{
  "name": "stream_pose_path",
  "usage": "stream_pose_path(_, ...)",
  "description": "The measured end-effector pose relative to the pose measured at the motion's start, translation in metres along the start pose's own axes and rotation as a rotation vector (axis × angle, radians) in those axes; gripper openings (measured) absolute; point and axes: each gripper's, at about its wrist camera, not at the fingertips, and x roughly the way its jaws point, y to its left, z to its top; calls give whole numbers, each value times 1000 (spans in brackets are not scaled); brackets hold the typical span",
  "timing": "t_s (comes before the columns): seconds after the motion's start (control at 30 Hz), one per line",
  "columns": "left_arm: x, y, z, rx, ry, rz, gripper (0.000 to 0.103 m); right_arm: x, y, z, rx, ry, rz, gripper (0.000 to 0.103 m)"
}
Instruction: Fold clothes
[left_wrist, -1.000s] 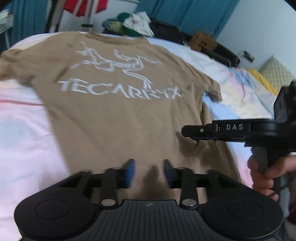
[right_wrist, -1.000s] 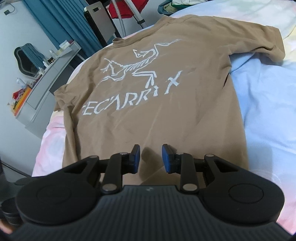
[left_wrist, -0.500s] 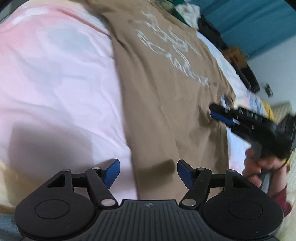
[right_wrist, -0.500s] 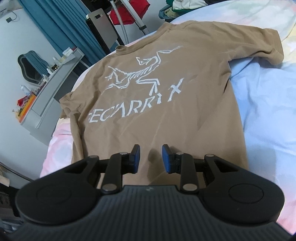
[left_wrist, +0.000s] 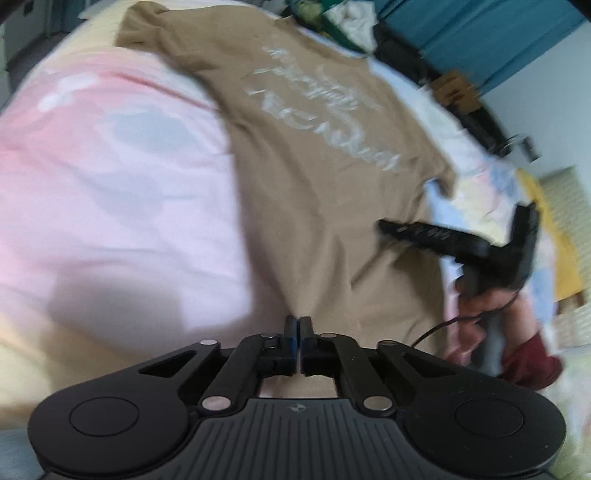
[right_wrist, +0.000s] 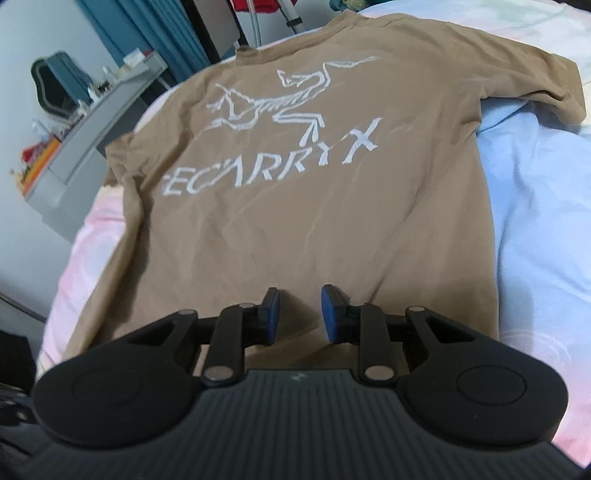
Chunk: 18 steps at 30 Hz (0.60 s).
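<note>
One tan T-shirt (right_wrist: 295, 206) flat on pastel bedsheet (left_wrist: 110, 192), no containers.

Before you, a bed (right_wrist: 546, 206) under a pastel sheet of pink, pale blue and yellow patches; on it your tan T-shirt (right_wrist: 295, 229), spread flat, white print facing up; a heap of clothes (left_wrist: 343, 26) at its far edge

Motion blur smears the shirt's print (left_wrist: 325, 122) unreadable.
</note>
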Motion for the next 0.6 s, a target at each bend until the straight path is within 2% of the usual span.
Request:
stream_pose_path(0.07,-2,11,-3,-7,24,50,0,1,0,-1,-10,6,-9,26)
stream_pose_path(0.17,-1,22,-2,-24,19,95,0,0,0,-1,-14,6,-12,26)
stream_pose_path(0.3,-5,25,2,-33,-12,95,2,-2,0,-2,-13,4,-13,26)
stream_pose_path(0.33,-6,24,4,-30,-27,87,9,-3,0,-2,-13,2,-12,26)
stream_pose_path(0.43,-2,8,10,-24,-73,33,46,-5,0,-1,-6,-5,-7,26)
stream_pose_path(0.47,0,2,13,-13,-83,19,53,-5,-1,-1,-3,-6,-5,27)
stream_pose_path(0.57,14,-20,16,42,-104,10,66,-6,-3,-1,3,-8,1,27)
stream_pose_path(0.6,20,-27,16,65,-106,20,67,-6,-2,-1,2,-10,3,28)
